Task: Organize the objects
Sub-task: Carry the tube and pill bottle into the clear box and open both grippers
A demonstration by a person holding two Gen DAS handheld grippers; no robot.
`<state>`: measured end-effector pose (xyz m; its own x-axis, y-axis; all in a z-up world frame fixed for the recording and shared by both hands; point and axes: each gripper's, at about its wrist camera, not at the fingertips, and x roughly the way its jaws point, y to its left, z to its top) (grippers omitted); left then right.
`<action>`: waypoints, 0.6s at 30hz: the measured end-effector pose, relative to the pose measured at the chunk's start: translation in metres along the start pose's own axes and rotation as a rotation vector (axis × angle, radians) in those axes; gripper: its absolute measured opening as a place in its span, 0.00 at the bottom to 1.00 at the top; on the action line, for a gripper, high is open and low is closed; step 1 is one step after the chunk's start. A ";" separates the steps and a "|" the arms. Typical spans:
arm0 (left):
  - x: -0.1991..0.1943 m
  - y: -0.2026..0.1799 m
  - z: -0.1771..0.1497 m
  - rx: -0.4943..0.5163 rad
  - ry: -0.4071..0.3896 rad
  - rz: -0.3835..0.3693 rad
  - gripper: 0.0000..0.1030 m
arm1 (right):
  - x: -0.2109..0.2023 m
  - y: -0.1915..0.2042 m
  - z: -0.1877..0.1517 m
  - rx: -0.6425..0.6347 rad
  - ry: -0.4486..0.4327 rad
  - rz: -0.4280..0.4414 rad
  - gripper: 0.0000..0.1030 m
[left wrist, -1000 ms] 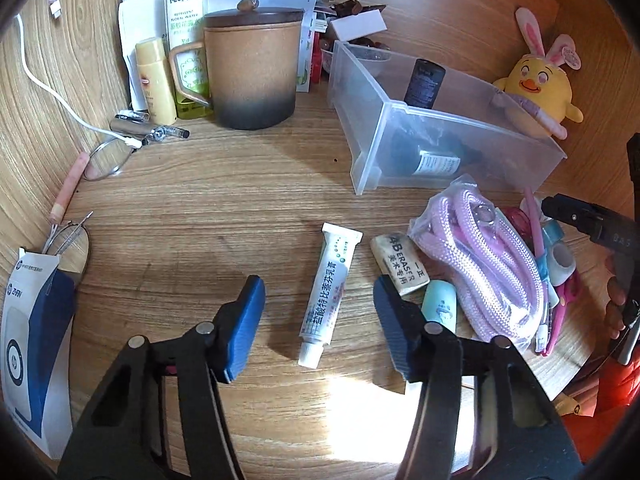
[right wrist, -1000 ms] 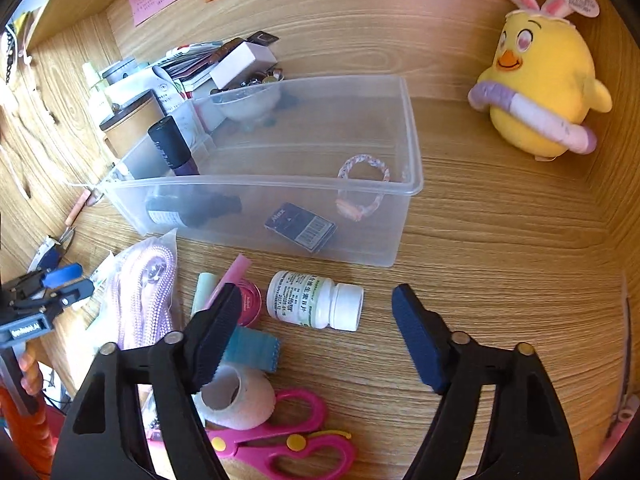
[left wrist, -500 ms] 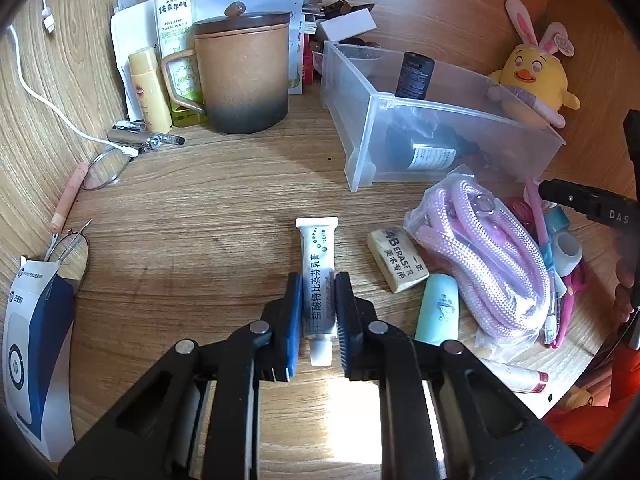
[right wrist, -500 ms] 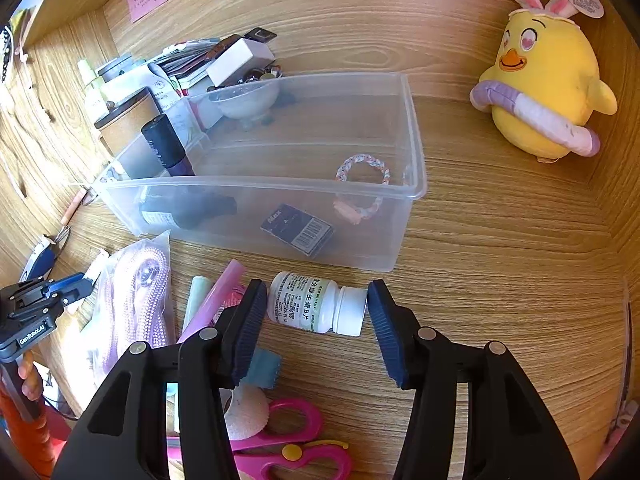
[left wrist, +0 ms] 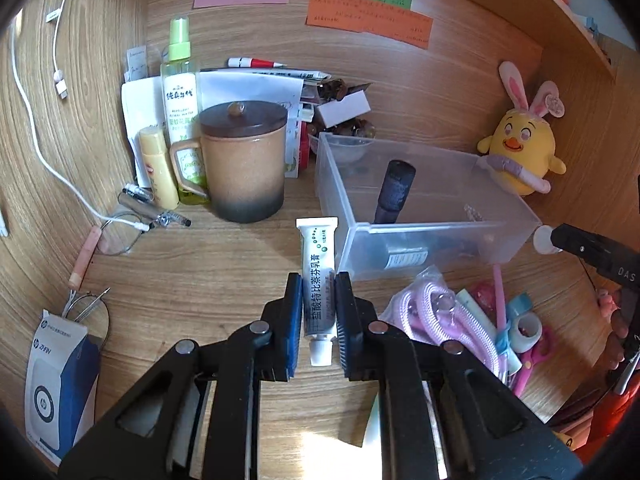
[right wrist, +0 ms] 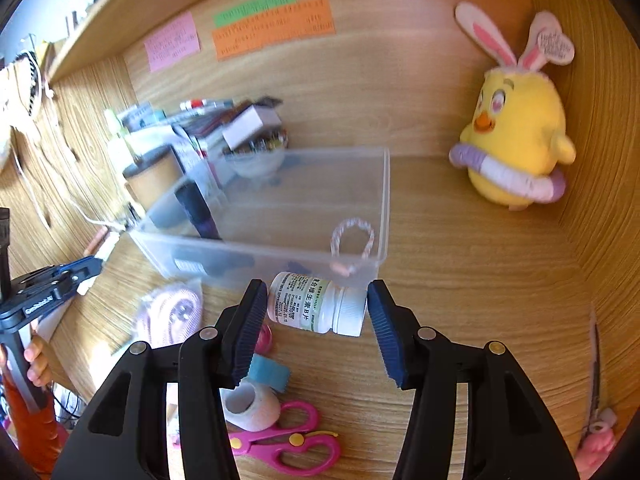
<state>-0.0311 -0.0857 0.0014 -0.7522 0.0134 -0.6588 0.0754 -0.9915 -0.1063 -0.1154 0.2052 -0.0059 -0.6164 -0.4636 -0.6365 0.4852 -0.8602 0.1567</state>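
Note:
My left gripper is shut on a white ointment tube and holds it lifted, its crimped end toward the clear plastic bin. My right gripper is shut on a white pill bottle, held end to end just in front of the bin's near wall. The bin holds a dark bottle, a bracelet and a small dark packet. The right gripper also shows at the right edge of the left wrist view.
A brown lidded mug, spray bottle and papers stand behind left. A yellow chick plush sits at the back right. Pink rope bag, tape rolls and pink scissors lie on the desk in front of the bin.
Both grippers have risen with their objects: the left lifted the tube off the desk toward the bin, the right closed on the pill bottle and raised it.

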 end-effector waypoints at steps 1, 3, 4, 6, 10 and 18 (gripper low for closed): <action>0.001 -0.002 0.003 0.003 -0.005 -0.006 0.15 | -0.003 0.001 0.003 -0.003 -0.013 0.003 0.47; 0.003 -0.008 0.011 0.012 -0.013 -0.017 0.15 | -0.010 0.003 0.009 -0.012 -0.041 0.003 0.47; 0.005 -0.011 0.014 0.016 -0.016 -0.021 0.15 | -0.013 0.004 0.012 -0.019 -0.055 0.000 0.47; 0.008 -0.018 0.021 0.032 -0.026 -0.010 0.15 | -0.017 0.008 0.018 -0.034 -0.081 -0.003 0.47; 0.019 -0.027 0.035 0.056 -0.021 -0.014 0.15 | -0.018 0.014 0.028 -0.065 -0.112 -0.009 0.47; 0.047 -0.041 0.055 0.078 0.024 -0.036 0.15 | 0.015 0.016 0.043 -0.078 -0.077 -0.015 0.47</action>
<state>-0.1056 -0.0519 0.0154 -0.7372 0.0511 -0.6738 -0.0027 -0.9974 -0.0726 -0.1433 0.1755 0.0198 -0.6683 -0.4685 -0.5778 0.5209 -0.8493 0.0861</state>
